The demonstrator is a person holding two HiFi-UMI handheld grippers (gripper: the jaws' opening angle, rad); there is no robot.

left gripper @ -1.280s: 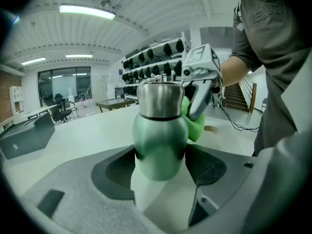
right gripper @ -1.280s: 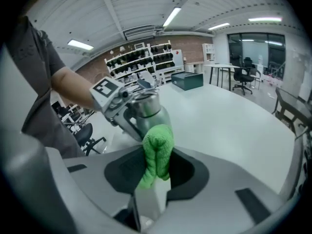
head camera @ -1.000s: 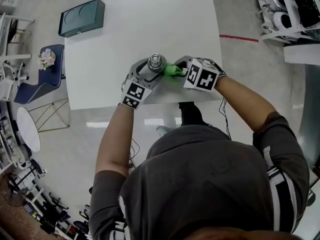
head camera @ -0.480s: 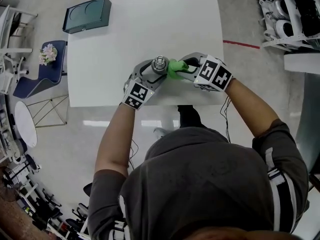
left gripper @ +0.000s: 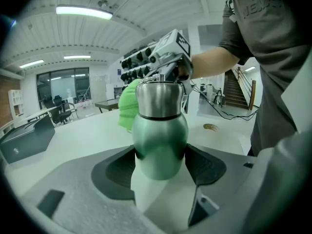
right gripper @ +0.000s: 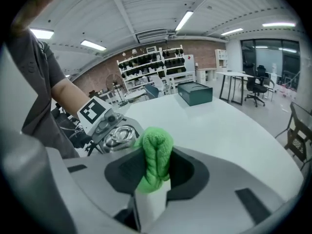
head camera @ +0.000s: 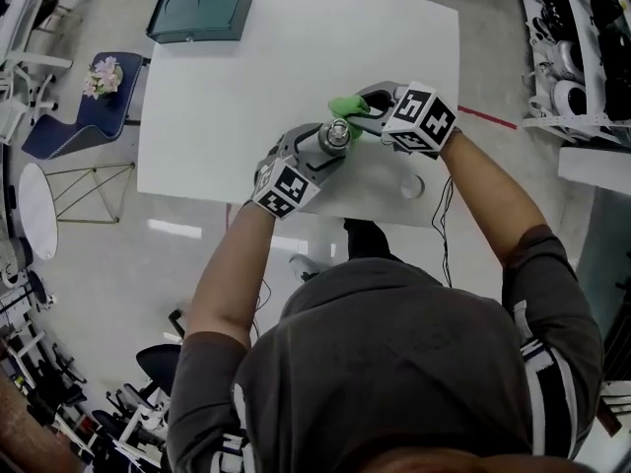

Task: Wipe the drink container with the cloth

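White table (head camera: pixel 217 97), steel bottle (left gripper: pixel 160 130) (clamped), green cloth (right gripper: pixel 155 155)

— What stands around the white table (head camera: pixel 227 116)?
— A glossy pale floor (head camera: pixel 118 264), with a red line (head camera: pixel 490 118) taped on it just off the table's right edge. A dark green case (head camera: pixel 197 13) lies on the table's far left corner.
— And left of the table?
— A blue chair (head camera: pixel 71 136) bearing flowers (head camera: pixel 102 75), and a small round white table (head camera: pixel 30 210) nearer than it.
— Right of the table?
— White racks (head camera: pixel 580 62) of gear. Farther from the table are a brick wall (right gripper: pixel 103 78) with shelves (right gripper: pixel 156 67), tall windows (right gripper: pixel 273 55), a stairway (left gripper: pixel 236 89), and strip lights (left gripper: pixel 83 12) on a ribbed white ceiling
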